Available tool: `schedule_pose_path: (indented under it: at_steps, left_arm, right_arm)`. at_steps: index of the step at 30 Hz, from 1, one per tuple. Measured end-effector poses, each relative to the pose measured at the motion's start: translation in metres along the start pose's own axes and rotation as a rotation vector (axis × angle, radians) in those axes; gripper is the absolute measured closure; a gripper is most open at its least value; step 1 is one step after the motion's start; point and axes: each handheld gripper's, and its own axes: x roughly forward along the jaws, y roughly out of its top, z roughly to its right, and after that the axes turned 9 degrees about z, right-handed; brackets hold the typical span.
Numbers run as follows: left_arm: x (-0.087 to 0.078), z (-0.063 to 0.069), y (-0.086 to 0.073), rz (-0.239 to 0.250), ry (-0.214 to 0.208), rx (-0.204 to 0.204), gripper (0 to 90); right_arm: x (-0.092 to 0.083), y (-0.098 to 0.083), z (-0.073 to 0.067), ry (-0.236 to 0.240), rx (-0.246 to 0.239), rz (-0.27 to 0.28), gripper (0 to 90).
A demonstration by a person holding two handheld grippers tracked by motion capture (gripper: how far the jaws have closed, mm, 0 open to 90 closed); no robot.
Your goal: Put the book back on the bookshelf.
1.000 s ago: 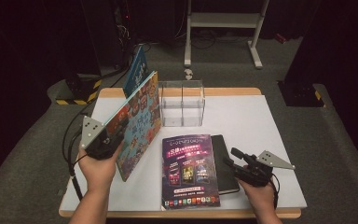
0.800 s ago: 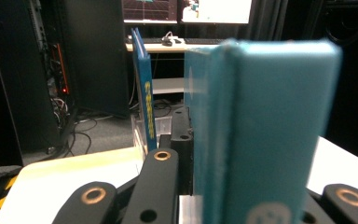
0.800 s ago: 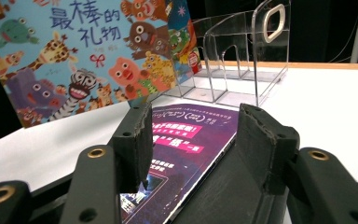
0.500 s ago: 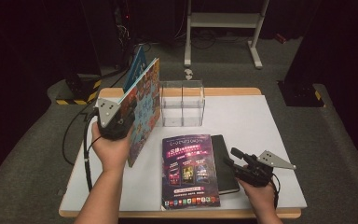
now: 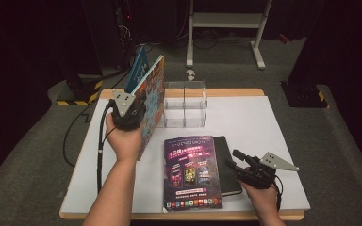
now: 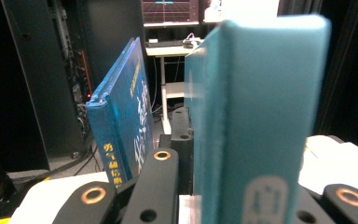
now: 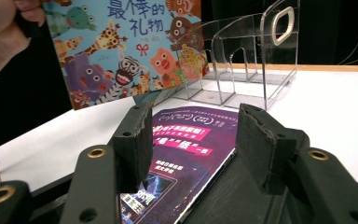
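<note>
You've got the picture book (image 5: 152, 101) clamped in the left gripper (image 5: 128, 112), jaws closed tight on its spine edge, book upright and lifted off the table (image 5: 273, 122) near the far left corner, just left of the clear rack (image 5: 184, 104). Next job is probably seating it in the rack: keep the book vertical, line its bottom edge up with a slot between the dividers, lower straight down, and don't loosen the grip until it rests on the rack floor. Watch the blue book (image 5: 136, 69) leaning behind it; don't bump it. Cover is busy cartoon animals, giraffe, zebra, pig, with a teal edge. Right gripper (image 5: 245, 165) sits near the front right corner, jaws about half open, holding nothing, hovering by the purple magazine (image 5: 191, 172) and black notebook (image 5: 227, 162).
</note>
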Motion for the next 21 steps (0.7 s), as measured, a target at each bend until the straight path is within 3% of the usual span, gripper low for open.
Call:
schedule_pose_path:
  at_steps: [9, 21]
  left_arm:
    - [0.018, 0.004, -0.001, 0.013, 0.027, 0.032, 81.3]
    - [0.033, 0.008, -0.013, 0.014, 0.041, 0.012, 81.3]
  right_arm:
    - [0.001, 0.0, -0.002, 0.012, -0.001, -0.002, 45.9]
    - [0.001, -0.001, -0.003, 0.024, -0.002, -0.002, 45.9]
